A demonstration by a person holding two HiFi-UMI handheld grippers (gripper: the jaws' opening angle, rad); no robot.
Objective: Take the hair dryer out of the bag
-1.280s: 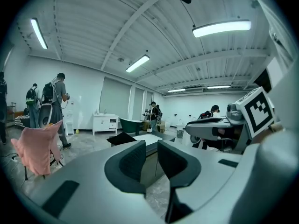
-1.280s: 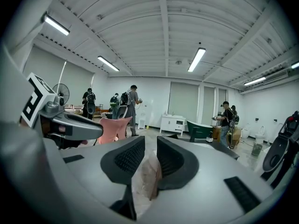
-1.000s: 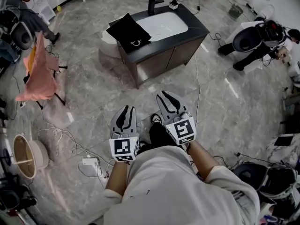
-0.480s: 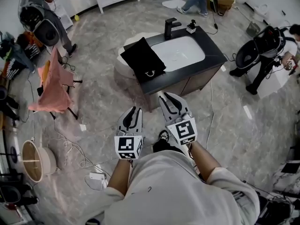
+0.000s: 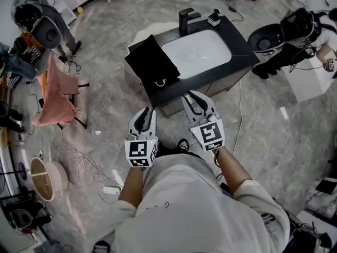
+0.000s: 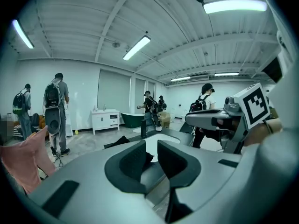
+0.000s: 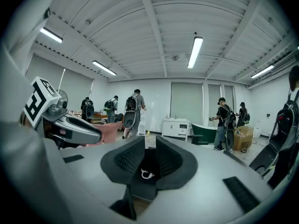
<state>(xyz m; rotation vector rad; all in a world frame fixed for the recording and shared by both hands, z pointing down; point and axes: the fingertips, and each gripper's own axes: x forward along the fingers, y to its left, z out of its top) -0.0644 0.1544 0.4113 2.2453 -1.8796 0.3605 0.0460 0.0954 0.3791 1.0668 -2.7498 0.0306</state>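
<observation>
A black bag (image 5: 151,62) with a small white ring at its near edge lies on the left end of a dark vanity counter (image 5: 239,49). No hair dryer shows in any view. In the head view both grippers are held out in front of the person's body, short of the counter. The left gripper (image 5: 145,114) is just below the bag's near corner, its jaws apart with nothing between them. The right gripper (image 5: 194,98) is by the counter's front edge, jaws a little apart and empty. The right gripper view shows the bag (image 7: 150,168) through the gap of that gripper (image 7: 150,146).
A white basin (image 5: 196,51) and a black faucet (image 5: 185,19) fill the counter's middle. A pink cloth on a stand (image 5: 52,94) is at the left, with cables (image 5: 79,157) across the marble floor. Other people with backpacks stand around the room.
The person has walked towards the vanity, so the counter and bag now lie just ahead of both grippers. The jaws of both look the same as before.
</observation>
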